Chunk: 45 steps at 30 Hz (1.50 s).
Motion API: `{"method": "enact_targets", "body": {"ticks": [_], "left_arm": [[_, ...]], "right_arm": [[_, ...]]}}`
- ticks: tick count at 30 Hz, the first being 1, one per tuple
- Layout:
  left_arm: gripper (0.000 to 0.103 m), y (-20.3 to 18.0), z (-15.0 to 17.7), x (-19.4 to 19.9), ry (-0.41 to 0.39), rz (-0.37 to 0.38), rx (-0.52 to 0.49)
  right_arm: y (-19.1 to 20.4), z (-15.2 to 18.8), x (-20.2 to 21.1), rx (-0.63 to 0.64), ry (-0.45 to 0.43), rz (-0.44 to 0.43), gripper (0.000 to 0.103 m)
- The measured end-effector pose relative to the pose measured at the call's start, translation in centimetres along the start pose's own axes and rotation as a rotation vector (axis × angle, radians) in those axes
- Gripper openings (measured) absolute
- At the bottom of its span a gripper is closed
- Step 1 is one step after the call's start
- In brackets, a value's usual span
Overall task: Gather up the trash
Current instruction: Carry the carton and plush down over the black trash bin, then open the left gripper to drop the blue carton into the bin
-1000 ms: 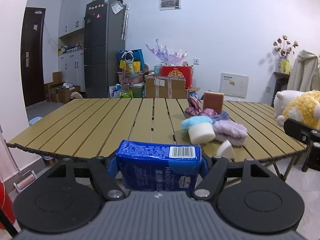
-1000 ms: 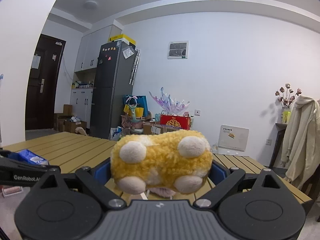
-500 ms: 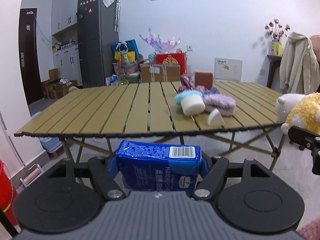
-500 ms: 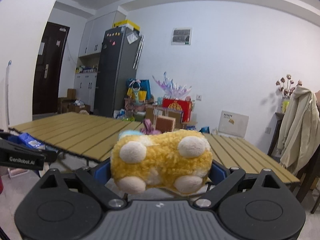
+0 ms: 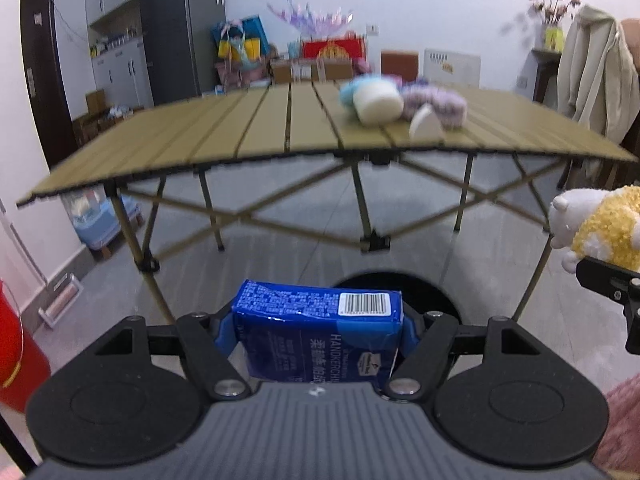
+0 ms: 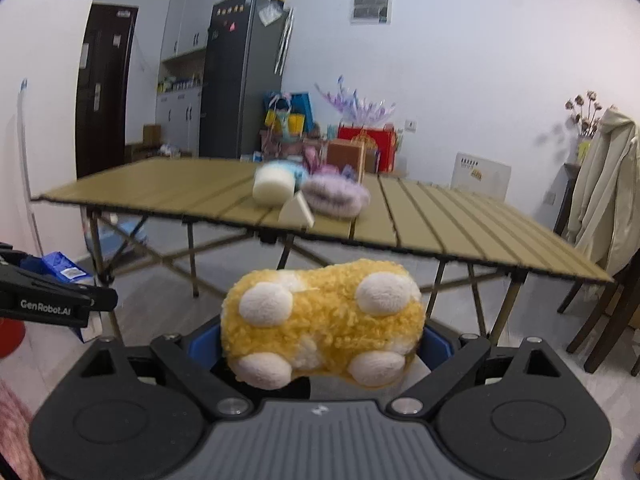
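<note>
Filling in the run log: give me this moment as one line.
left gripper: shut on blue tissue pack | right gripper: shut on yellow plush toy | both off folding table, above floor

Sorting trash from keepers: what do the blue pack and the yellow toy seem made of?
Blue pack: likely thin glossy plastic film around tissues; it shines, creases, and reads "handkerchief".
Yellow toy: plush fabric, curly matte pile with smoother cream pads; probably soft-stuffed.

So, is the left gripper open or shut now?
Shut. The left gripper clamps the blue tissue pack: its blue pads press against both ends of the pack.
</note>
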<state>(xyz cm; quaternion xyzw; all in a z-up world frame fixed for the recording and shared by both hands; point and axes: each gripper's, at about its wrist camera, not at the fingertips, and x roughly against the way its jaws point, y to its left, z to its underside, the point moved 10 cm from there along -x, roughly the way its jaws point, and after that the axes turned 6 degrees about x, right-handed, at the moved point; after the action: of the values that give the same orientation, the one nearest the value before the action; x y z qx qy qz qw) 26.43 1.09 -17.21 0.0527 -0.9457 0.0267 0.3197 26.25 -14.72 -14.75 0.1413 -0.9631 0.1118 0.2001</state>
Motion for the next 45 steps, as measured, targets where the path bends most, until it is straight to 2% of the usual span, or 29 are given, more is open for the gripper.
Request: {"method": "enact_targets", "body": {"ticks": [11, 16, 24, 31, 38, 45], "left_arm": [[0.073, 1.3, 4.6, -3.2, 0.155, -0.029, 0.006], [0.073, 1.3, 6.0, -4.6, 0.221, -0.038, 0.007], [0.073, 1.1, 7.5, -7.8, 0.373, -0.063, 0.025], [0.073, -1.5, 6.4, -11.1, 0.438, -0.038, 0.047], [0.073, -4.8, 3.9, -14.1, 0.458, -0.003, 0.089], [0.073, -6.5, 2.5, -16.4, 0.465, -0.008, 0.108]], "right_arm": [[1.6, 4.9, -3.0, -0.013, 0.155, -0.045, 0.095], [1.1, 6.8, -4.5, -0.029, 0.221, -0.033, 0.095], [-0.7, 9.8, -6.7, -0.078, 0.329, 0.004, 0.095], [-2.6, 11.9, -8.0, -0.117, 0.395, 0.048, 0.095], [-3.5, 12.9, -9.2, -0.133, 0.436, 0.071, 0.095], [-4.6, 13.7, -10.3, -0.161, 0.466, 0.091, 0.095]]}}
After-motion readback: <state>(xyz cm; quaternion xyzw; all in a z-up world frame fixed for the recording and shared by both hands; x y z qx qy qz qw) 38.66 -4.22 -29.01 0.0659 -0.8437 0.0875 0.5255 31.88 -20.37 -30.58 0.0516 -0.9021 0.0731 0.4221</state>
